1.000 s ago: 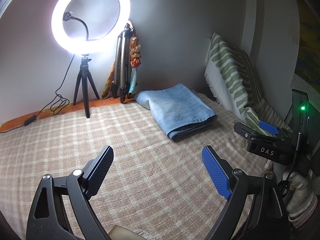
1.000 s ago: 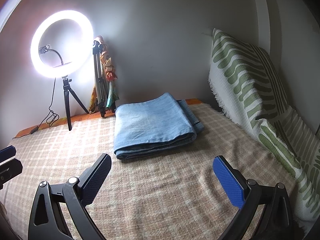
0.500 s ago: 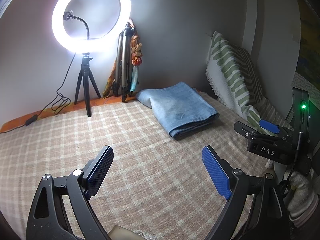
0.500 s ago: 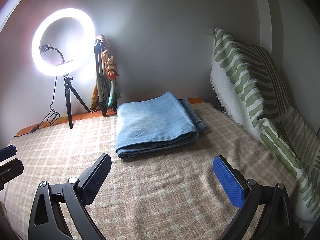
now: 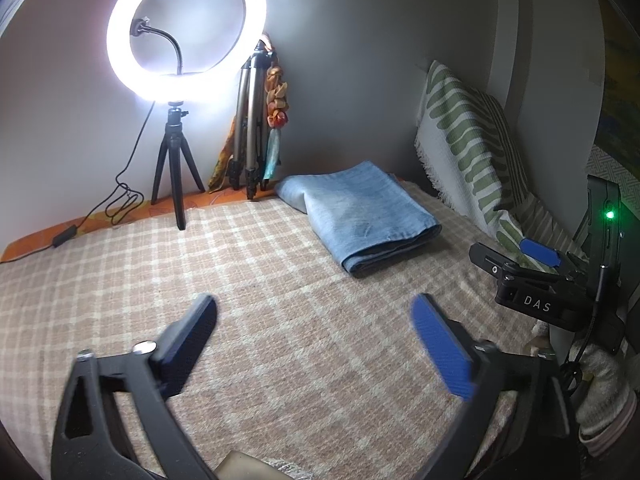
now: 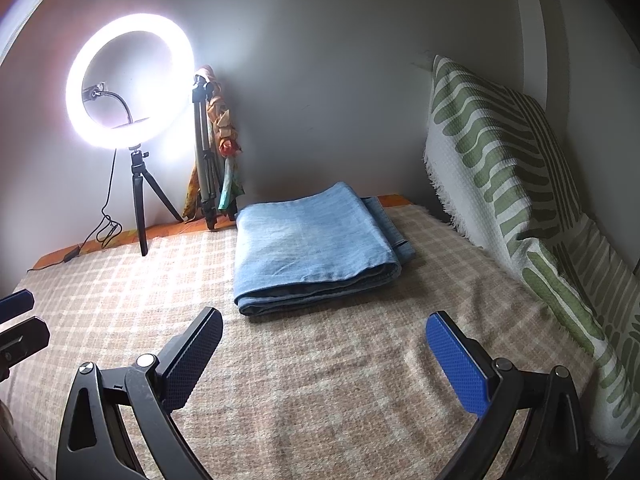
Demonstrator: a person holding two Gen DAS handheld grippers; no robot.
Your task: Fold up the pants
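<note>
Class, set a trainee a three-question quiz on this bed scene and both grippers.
1. True or false: the blue pants lie folded on the checked blanket.
2. Is anything between the fingers of the left gripper or the right gripper?
3. What stands left of the pants: A) ring light B) chair C) laundry basket?

Key: 1 true; 2 nothing, both open; 3 A.

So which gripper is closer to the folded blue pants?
The right gripper. The pants lie just ahead of its open jaws, not touching. The left gripper sits farther off, with the pants ahead and to its right.
</note>
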